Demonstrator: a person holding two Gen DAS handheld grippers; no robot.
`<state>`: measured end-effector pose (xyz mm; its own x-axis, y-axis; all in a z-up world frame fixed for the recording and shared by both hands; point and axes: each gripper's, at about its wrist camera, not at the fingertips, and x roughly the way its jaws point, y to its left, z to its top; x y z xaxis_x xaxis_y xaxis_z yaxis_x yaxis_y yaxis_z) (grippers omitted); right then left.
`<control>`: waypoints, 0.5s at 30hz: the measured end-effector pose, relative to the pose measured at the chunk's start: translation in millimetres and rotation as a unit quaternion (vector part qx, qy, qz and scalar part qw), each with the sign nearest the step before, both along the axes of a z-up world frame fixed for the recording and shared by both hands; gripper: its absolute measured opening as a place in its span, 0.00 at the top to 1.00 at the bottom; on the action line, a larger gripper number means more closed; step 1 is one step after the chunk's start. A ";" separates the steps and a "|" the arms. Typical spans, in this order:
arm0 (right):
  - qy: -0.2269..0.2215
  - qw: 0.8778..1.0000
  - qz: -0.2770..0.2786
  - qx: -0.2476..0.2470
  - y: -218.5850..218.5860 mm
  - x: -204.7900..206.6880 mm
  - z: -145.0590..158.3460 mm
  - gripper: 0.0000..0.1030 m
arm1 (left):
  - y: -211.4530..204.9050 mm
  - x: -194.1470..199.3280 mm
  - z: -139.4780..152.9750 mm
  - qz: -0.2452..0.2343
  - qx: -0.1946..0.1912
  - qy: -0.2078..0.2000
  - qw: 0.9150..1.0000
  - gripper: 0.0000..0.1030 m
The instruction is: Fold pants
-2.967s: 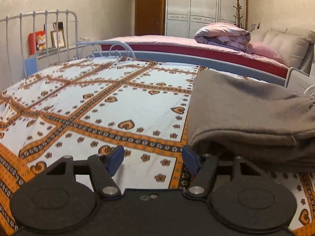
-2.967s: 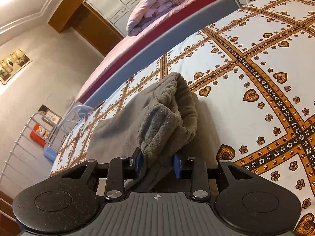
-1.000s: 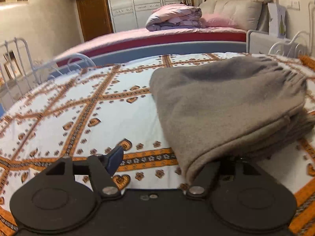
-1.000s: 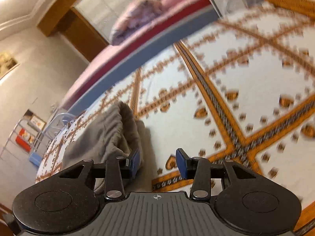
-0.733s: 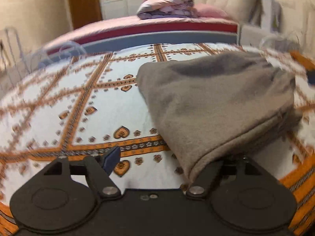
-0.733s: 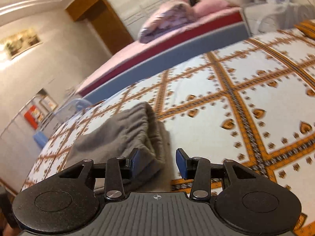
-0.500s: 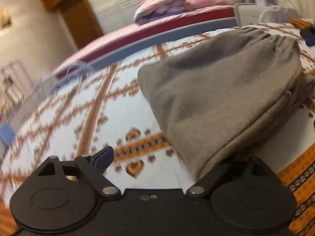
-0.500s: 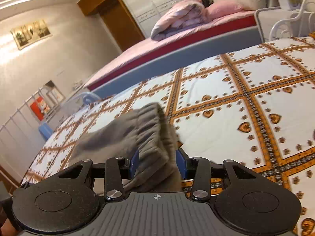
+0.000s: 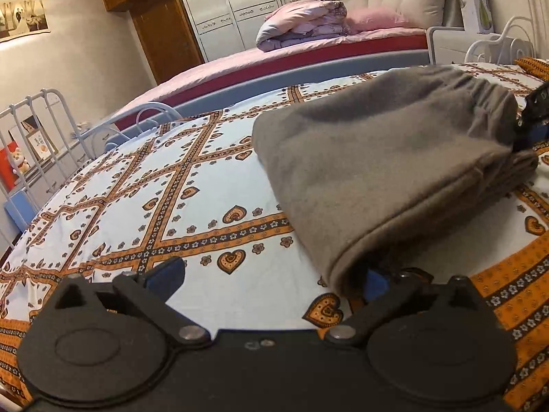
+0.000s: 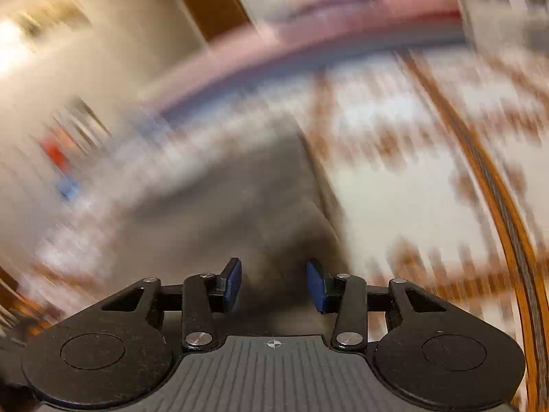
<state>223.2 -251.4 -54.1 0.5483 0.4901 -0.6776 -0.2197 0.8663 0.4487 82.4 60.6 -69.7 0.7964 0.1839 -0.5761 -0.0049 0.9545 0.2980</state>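
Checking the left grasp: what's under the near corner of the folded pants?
The left hand-held gripper has one blue finger pad tucked under the gray pants; only its edge shows. The patterned bedspread lies beneath.

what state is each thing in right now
grey pants: folded into a thick bundle, lying on the bed
left hand-held gripper: open wide, one finger under the pants' corner
right hand-held gripper: open, blurred view
patterned bedsheet: spread flat
wardrobe doors: closed
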 end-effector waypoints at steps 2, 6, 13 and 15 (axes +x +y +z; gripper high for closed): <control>0.009 0.999 -0.014 0.028 -4.8 -0.1 -6.2 0.59 | 2.2 -2.4 1.4 0.003 -0.003 -0.005 1.000 0.06; -0.048 0.998 -0.011 0.029 -7.0 -10.6 15.0 0.59 | 7.1 -4.8 8.1 0.002 -0.011 -0.010 1.000 0.06; -0.101 0.994 -0.001 0.040 -3.2 -19.4 32.6 0.59 | 20.3 -18.2 18.4 0.004 0.005 0.016 1.000 0.06; -0.101 0.994 -0.003 0.044 -7.1 -19.9 33.8 0.59 | 42.6 -21.2 24.4 0.046 -0.030 0.018 0.998 0.07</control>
<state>203.3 -258.5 -20.3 0.6723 0.5381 -0.5083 -0.3074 0.8276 0.4696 61.2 103.3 -45.3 0.7557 0.2201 -0.6168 -0.0843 0.9667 0.2417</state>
